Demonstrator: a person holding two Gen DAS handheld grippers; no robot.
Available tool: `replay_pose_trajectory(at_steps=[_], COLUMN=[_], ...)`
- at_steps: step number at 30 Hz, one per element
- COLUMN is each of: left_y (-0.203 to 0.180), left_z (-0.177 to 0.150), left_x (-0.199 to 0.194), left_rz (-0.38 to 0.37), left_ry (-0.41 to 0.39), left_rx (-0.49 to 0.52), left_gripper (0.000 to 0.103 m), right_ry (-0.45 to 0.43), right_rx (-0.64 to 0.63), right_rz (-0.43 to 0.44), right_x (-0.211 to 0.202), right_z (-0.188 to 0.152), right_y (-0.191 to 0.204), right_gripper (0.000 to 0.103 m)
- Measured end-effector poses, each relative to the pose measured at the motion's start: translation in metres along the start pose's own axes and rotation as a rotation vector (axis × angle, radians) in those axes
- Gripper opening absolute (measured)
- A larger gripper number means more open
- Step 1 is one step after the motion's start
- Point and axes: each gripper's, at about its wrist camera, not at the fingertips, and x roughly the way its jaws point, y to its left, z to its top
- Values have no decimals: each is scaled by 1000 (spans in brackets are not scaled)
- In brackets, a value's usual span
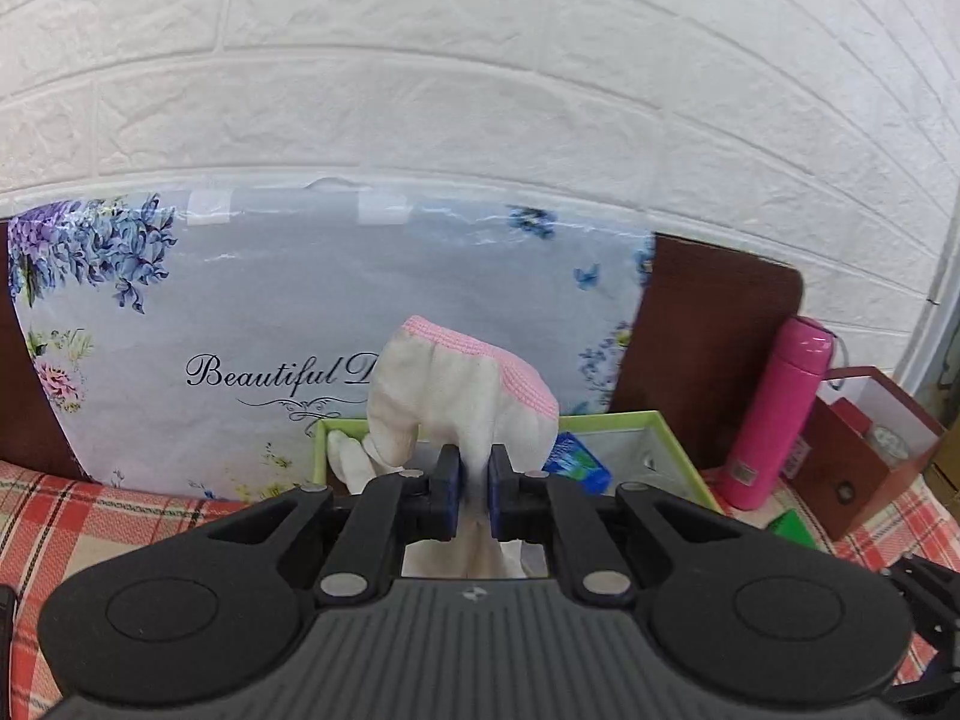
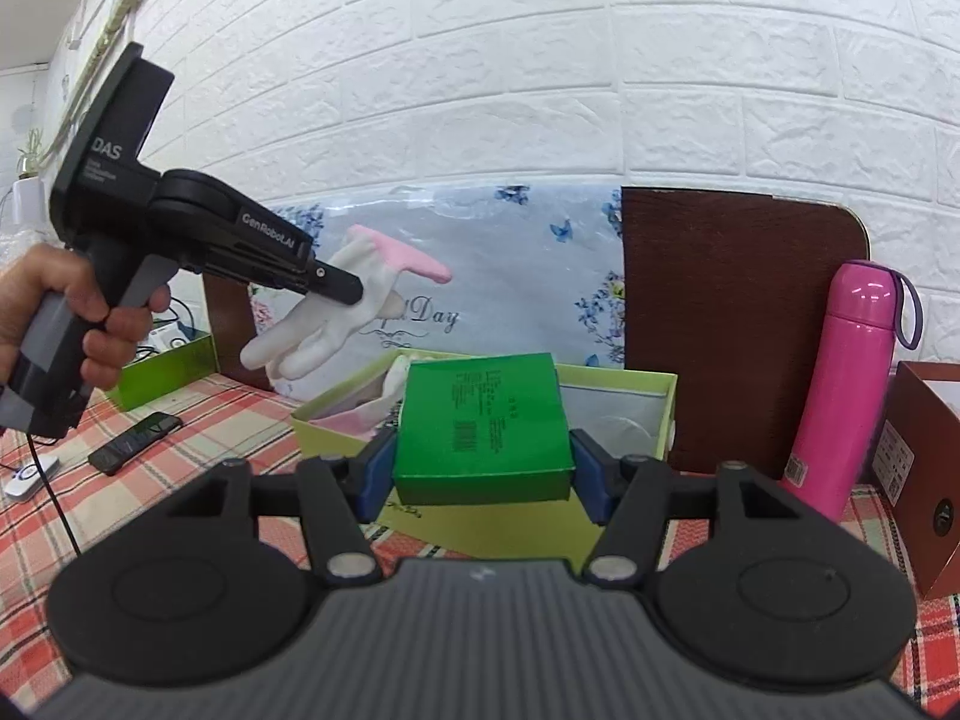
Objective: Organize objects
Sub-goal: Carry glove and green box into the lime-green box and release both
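Observation:
My left gripper (image 1: 474, 477) is shut on a white glove with a pink cuff (image 1: 456, 384) and holds it in the air above the open light-green box (image 1: 672, 438). The right wrist view shows that gripper (image 2: 354, 291) and the glove (image 2: 336, 312) up and left of the box (image 2: 618, 387). A second white glove (image 2: 384, 396) lies inside the box. My right gripper (image 2: 480, 471) is shut on a green carton (image 2: 483, 426), held just in front of the box. A blue packet (image 1: 576, 462) shows in the box.
A pink bottle (image 2: 840, 378) and a brown box (image 2: 924, 456) stand to the right. A floral cushion pack (image 1: 300, 324) and a brown board (image 2: 732, 312) lean on the white brick wall. A phone (image 2: 135, 441), a white device (image 2: 30, 477) and another green box (image 2: 168, 369) lie on the left of the checked cloth.

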Motion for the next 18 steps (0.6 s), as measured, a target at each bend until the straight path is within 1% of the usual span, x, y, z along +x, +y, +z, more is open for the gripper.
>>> replay_pose_trajectory(at_steps=[5,10,14,16,17,18], left_y=[16,29,36,37,36,35], left_z=[-2,-5,-12,-16,-19,-22], left_x=[33,59,78,84,85,86], left_rz=[13,9,3,12,26,41], left_ry=[36,67,94,91,75,64], left_rx=[-13,-27,-41,-29,-19,-5], left_gripper=[8,8,8,9,12,30], right_ry=[25,46,75,103,129,143], right_rx=[23,43,21,5,-6,-16], right_rz=[-36,-79,-100,-100,-98,-99], right_x=[24,56,80,92,99,104], right_z=[2,5,4,1,-2,-5], right_y=[-18,-35,-40,-40,-40,-39], right_gripper=[59,59,59,60,61,69])
